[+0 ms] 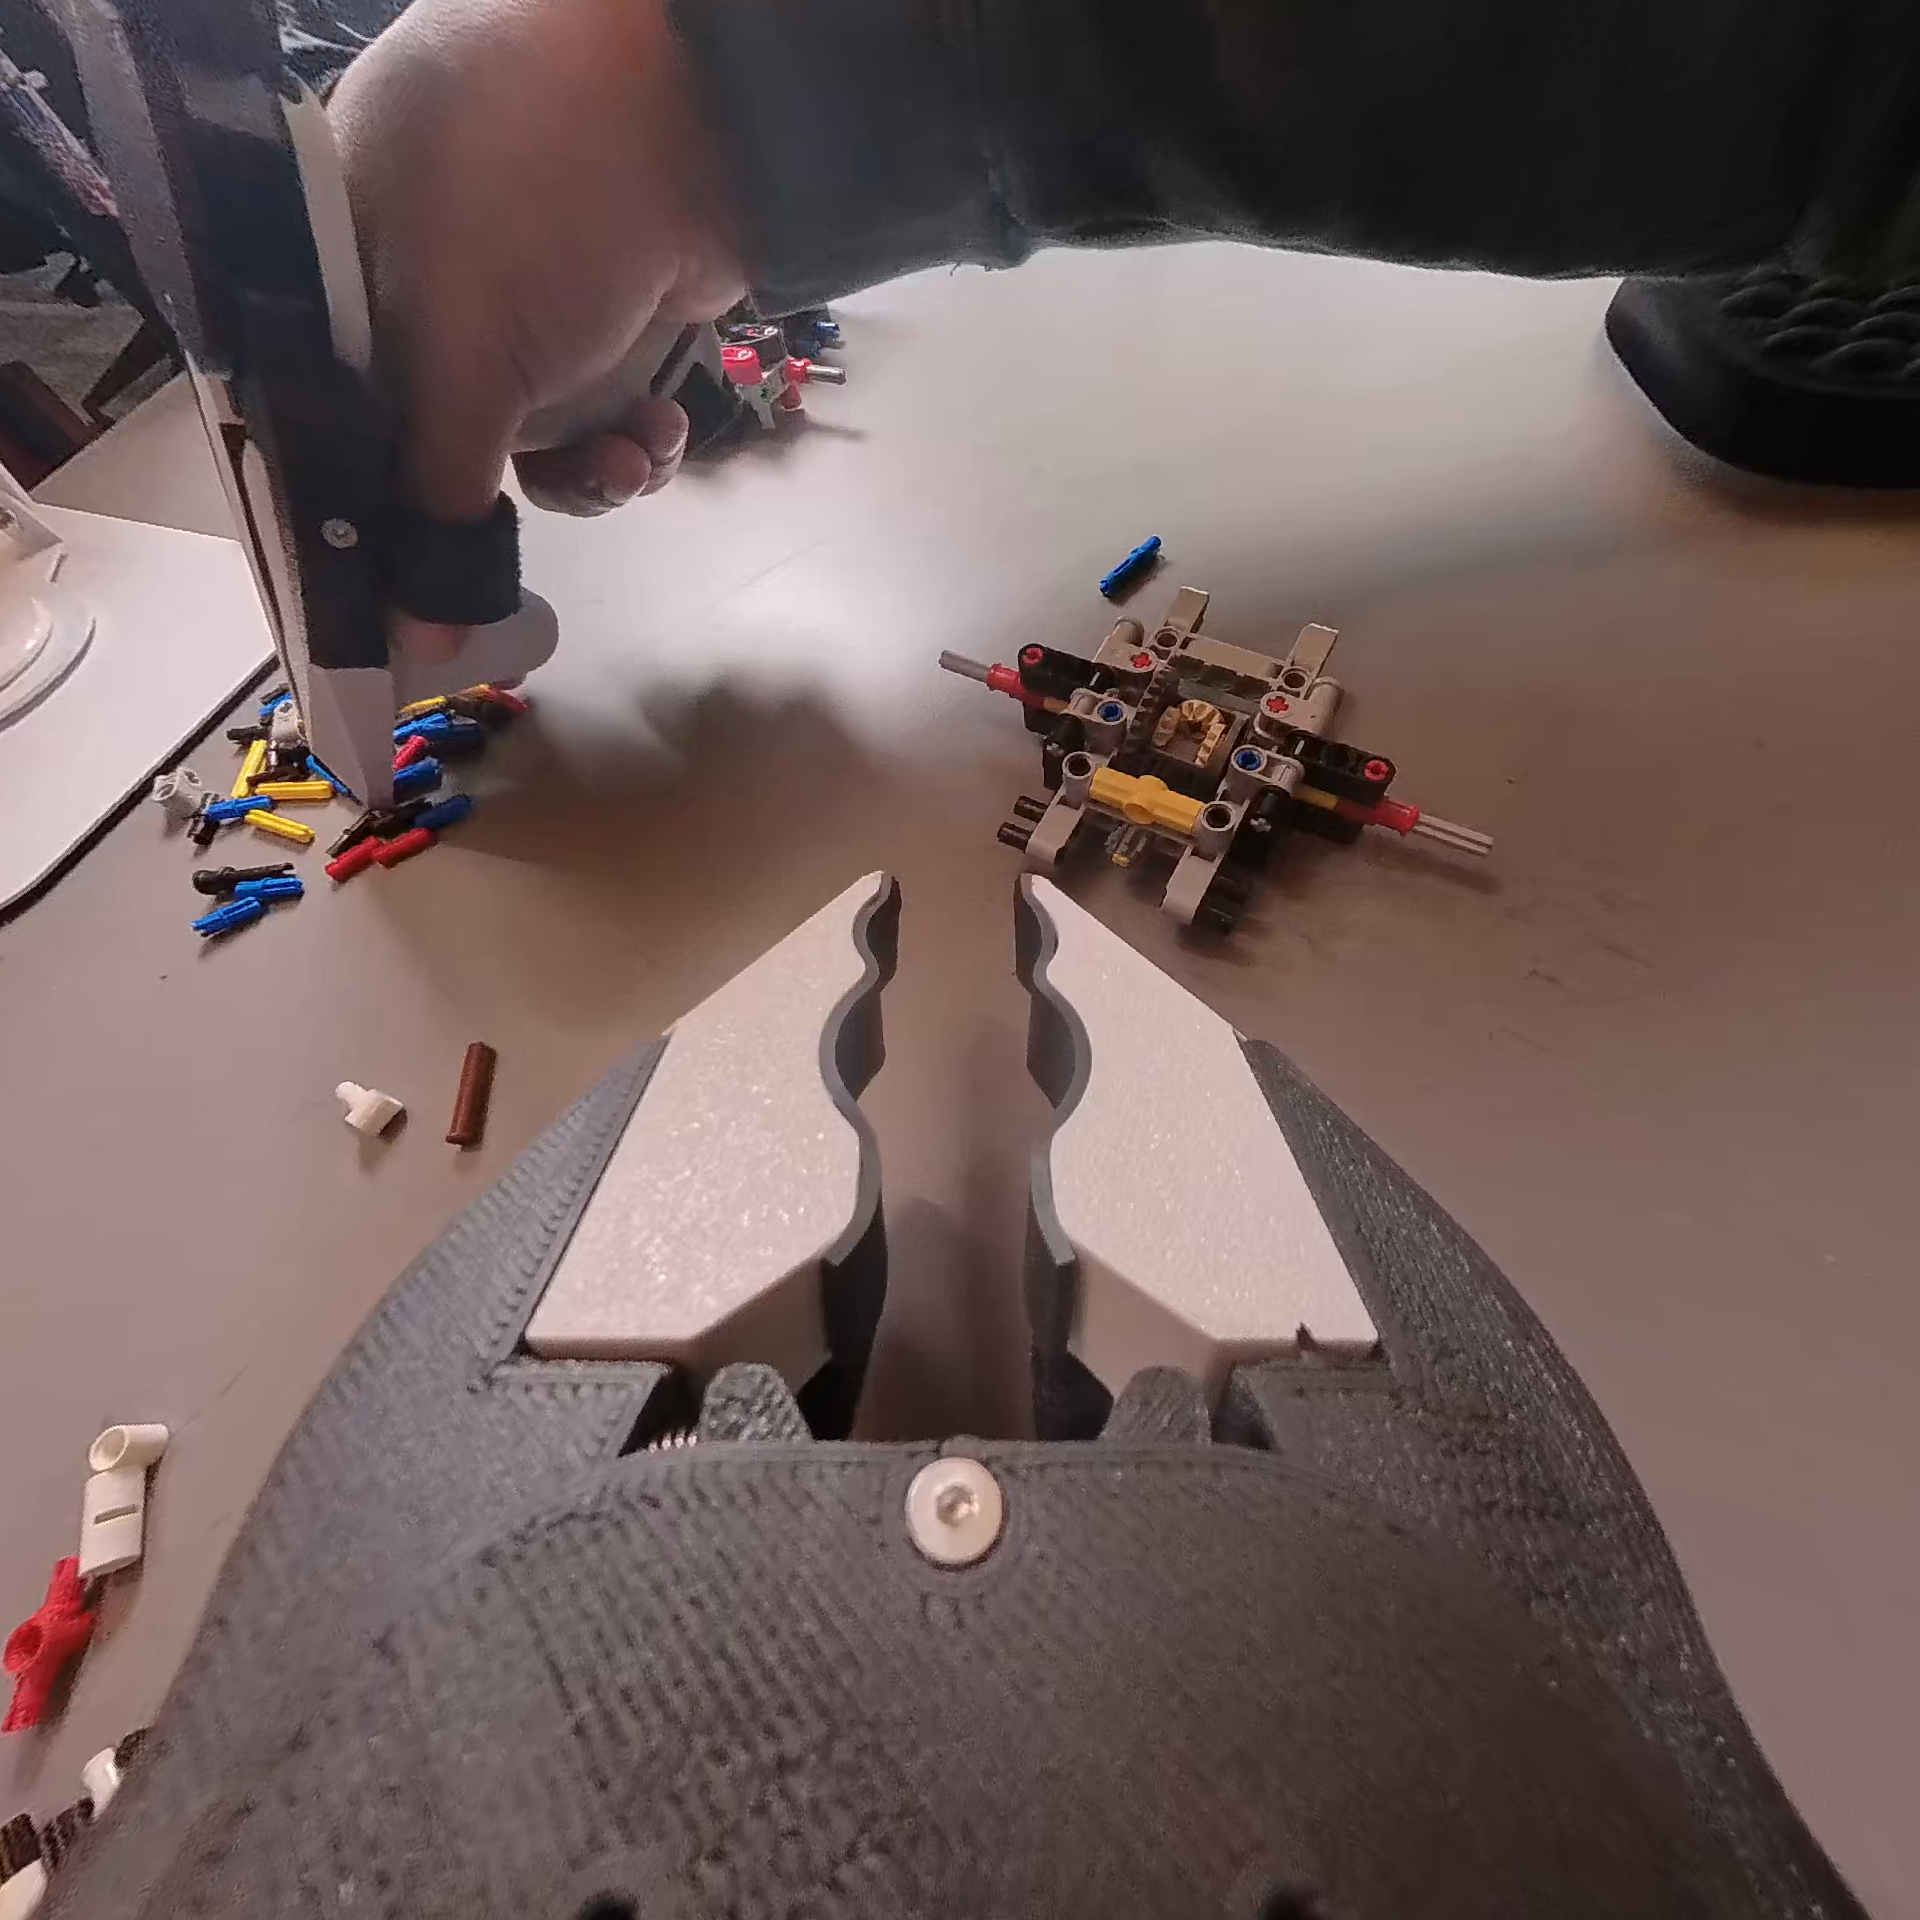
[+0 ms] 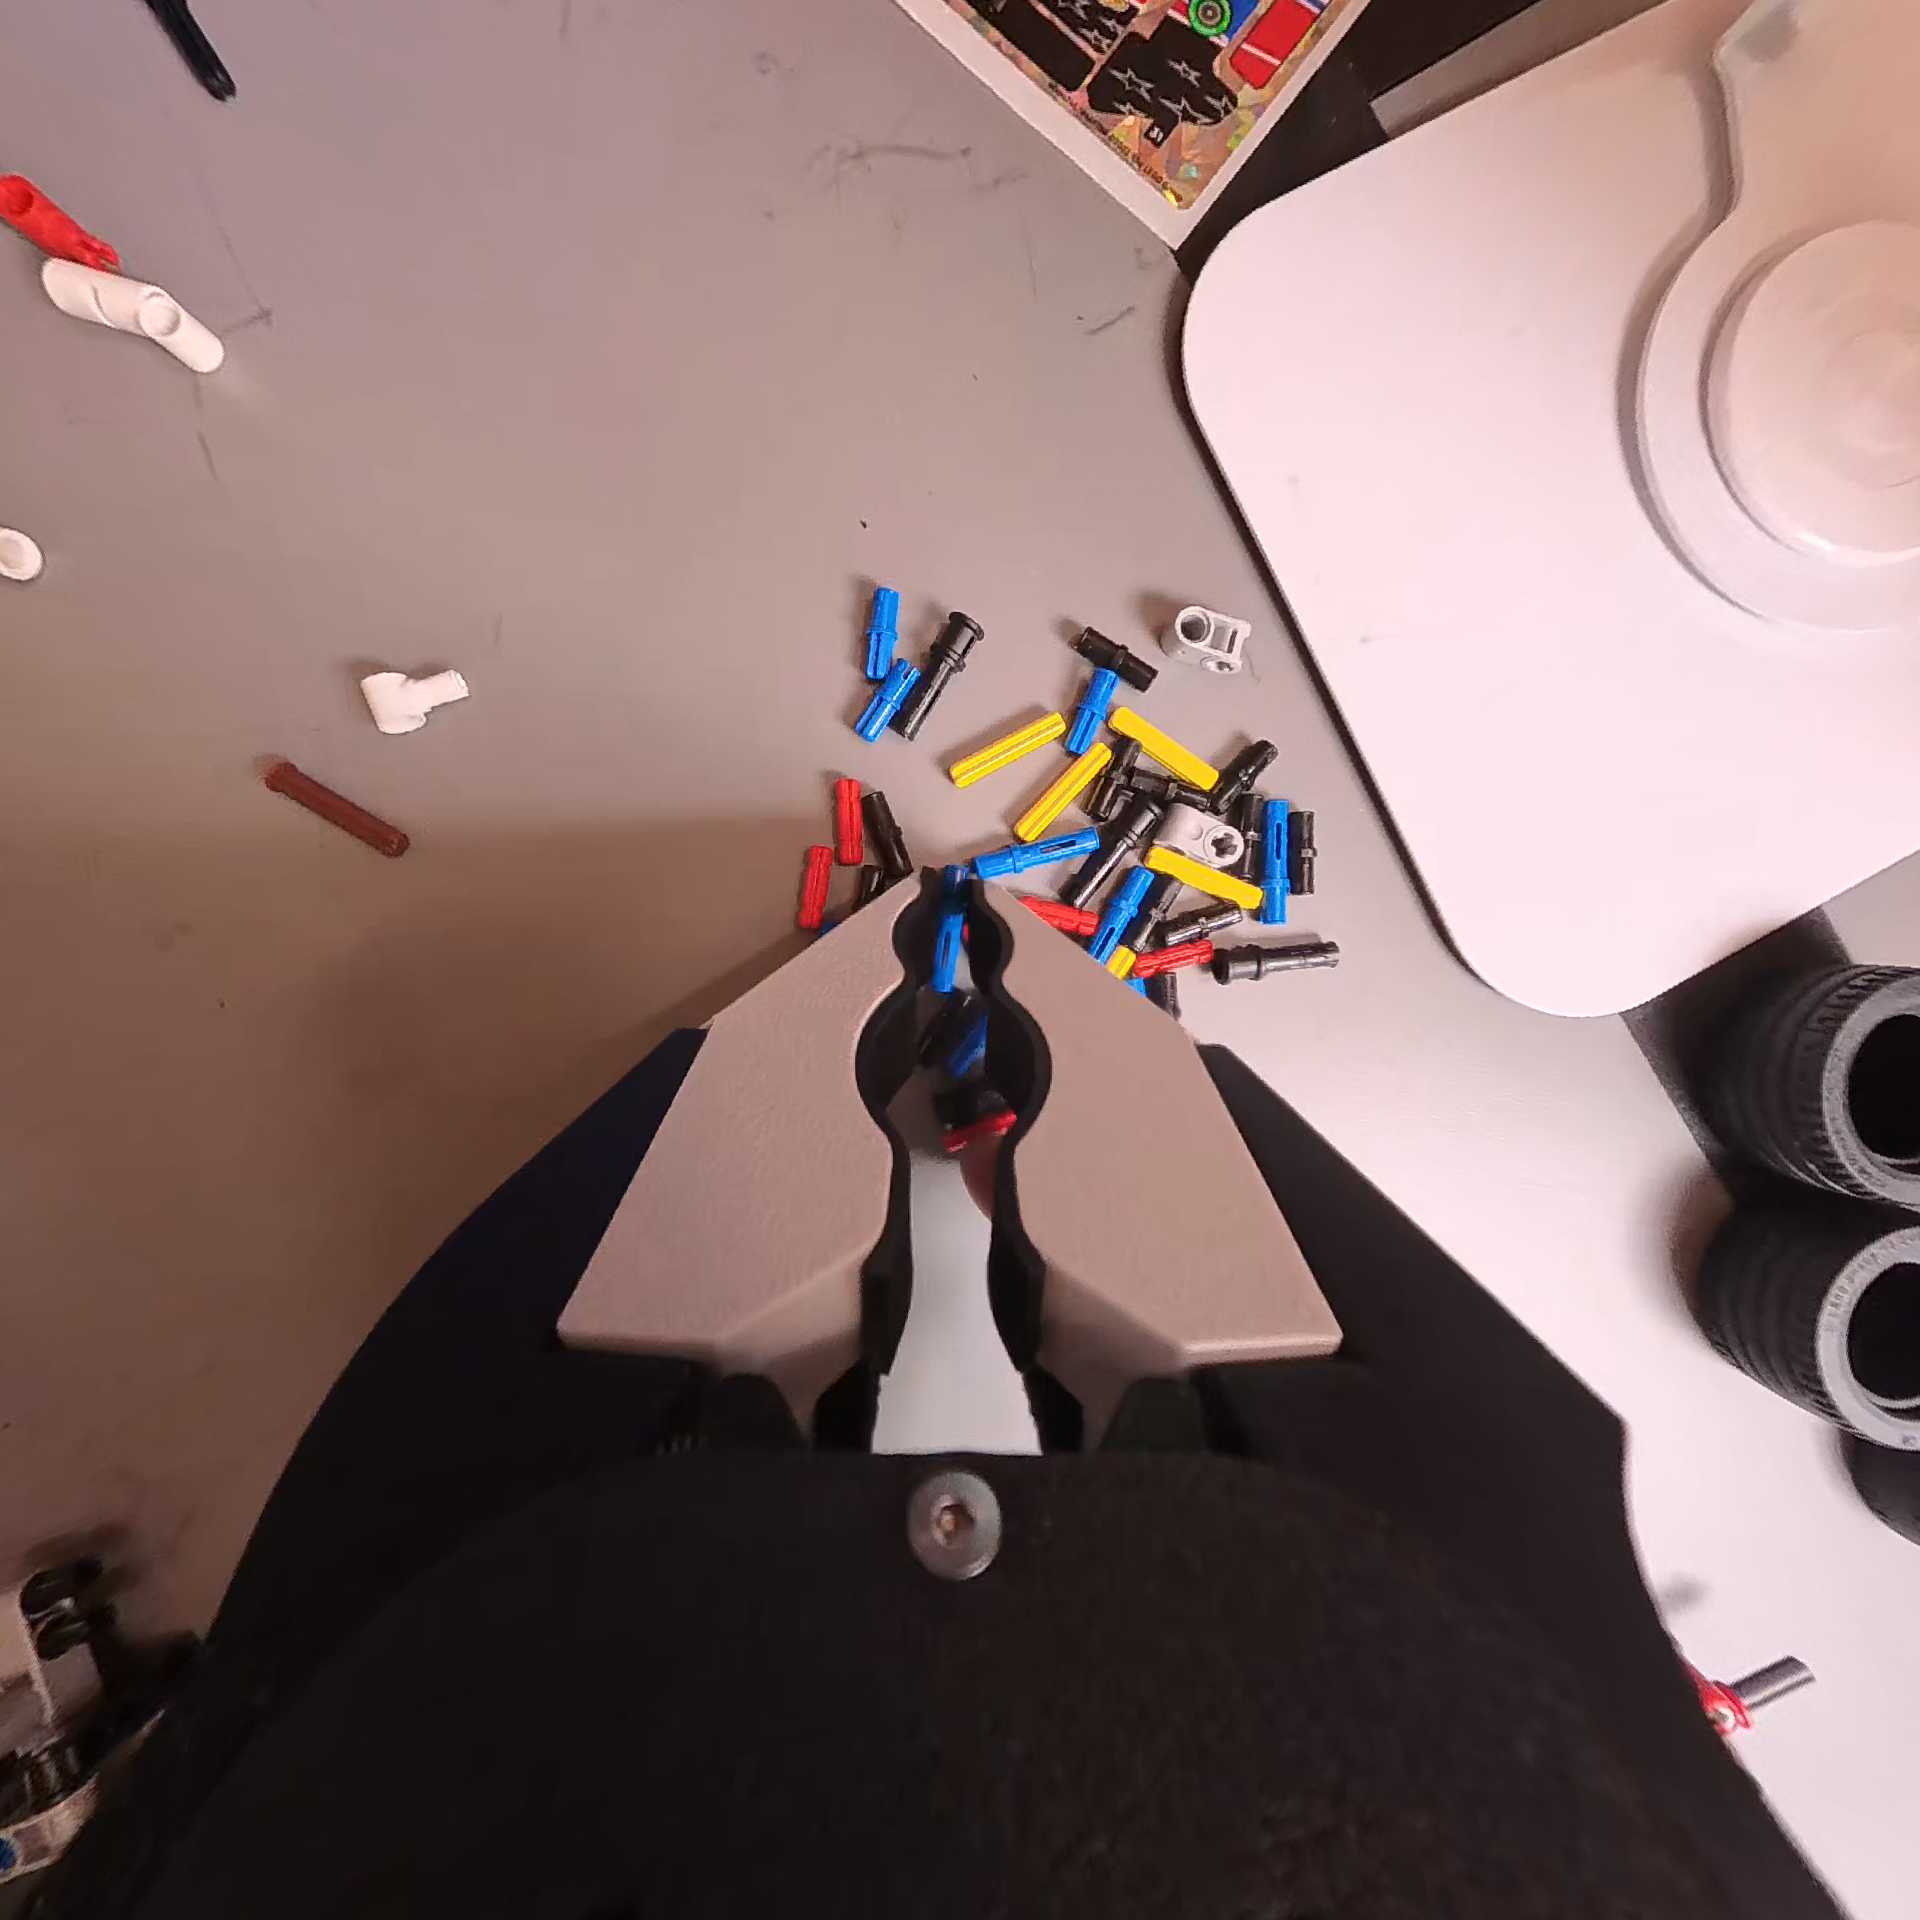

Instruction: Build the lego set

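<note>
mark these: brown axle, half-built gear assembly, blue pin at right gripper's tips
brown axle (image 2: 335, 809), right wrist view, mid-shaft
gear assembly (image 1: 1205, 732), left wrist view, tan gear at its centre
blue pin (image 2: 948, 930), right wrist view, shaft between the fingertips

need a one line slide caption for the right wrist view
Right gripper jaws pinched on a blue plastic connector pin in a scattered pile of red, yellow, black and blue pins on a grey table.

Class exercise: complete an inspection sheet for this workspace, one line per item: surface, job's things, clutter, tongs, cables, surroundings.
Surface: grey table, scuffed.
Job's things: pile of small pins; part-built brick assembly.
Clutter: brown rod, white connector, black tyres, sticker sheet.
Tongs: left tongs open, nothing between; right tongs closed on a blue pin.
Cables: nothing seen.
Surroundings: white board; person's hand.
</note>
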The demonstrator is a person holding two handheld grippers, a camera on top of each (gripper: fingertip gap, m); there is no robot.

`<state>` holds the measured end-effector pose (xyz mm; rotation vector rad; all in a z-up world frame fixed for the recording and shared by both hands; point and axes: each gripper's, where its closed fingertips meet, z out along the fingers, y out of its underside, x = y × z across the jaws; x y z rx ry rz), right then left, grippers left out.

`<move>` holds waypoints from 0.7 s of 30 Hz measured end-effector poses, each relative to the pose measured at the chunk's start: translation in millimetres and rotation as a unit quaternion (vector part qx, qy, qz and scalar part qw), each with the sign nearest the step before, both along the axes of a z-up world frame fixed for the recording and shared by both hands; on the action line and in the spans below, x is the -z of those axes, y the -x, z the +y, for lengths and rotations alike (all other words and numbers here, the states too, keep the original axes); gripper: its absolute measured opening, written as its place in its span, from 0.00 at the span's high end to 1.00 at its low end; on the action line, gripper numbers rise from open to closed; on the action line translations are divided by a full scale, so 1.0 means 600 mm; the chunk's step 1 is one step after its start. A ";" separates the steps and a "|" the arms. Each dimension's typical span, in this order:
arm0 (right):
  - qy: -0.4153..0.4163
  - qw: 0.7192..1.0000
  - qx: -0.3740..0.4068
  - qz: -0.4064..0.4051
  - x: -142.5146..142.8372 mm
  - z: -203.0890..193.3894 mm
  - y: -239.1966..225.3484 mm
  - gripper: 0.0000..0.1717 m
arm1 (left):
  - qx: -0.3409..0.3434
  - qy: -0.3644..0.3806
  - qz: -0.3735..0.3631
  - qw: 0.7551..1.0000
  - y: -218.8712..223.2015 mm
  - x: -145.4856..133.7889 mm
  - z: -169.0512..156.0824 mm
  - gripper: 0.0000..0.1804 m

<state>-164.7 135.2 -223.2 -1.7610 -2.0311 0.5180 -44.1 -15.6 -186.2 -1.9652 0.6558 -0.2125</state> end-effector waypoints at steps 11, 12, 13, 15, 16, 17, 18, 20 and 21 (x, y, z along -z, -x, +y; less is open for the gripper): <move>0.043 0.981 -0.101 0.160 -0.129 -0.071 -0.064 0.98 | 0.006 0.011 -0.003 1.000 -0.005 0.004 -0.005 0.85; 0.047 0.980 -0.117 0.156 -0.134 -0.083 -0.096 0.98 | 0.010 0.017 -0.003 1.000 -0.008 0.008 -0.007 0.83; 0.049 0.980 -0.135 0.138 -0.129 -0.095 -0.134 0.98 | 0.014 0.023 -0.002 1.000 -0.010 0.011 -0.008 0.82; 0.044 0.981 -0.164 0.095 -0.106 -0.113 -0.212 0.98 | 0.022 0.029 0.003 0.999 -0.015 0.016 -0.009 0.80; 0.042 0.980 -0.179 0.072 -0.091 -0.123 -0.251 0.98 | 0.024 0.030 0.005 0.999 -0.017 0.017 -0.009 0.79; 0.039 0.979 -0.192 0.053 -0.077 -0.134 -0.286 0.98 | 0.025 0.030 0.007 0.999 -0.018 0.018 -0.009 0.79; 0.035 0.978 -0.203 0.038 -0.064 -0.144 -0.315 0.98 | 0.026 0.030 0.010 0.999 -0.020 0.020 -0.009 0.79; 0.022 0.974 -0.225 0.017 -0.040 -0.170 -0.362 0.98 | 0.028 0.032 0.014 0.999 -0.022 0.023 -0.010 0.79; 0.012 0.971 -0.237 0.008 -0.028 -0.182 -0.379 0.98 | 0.029 0.033 0.017 0.999 -0.023 0.025 -0.010 0.79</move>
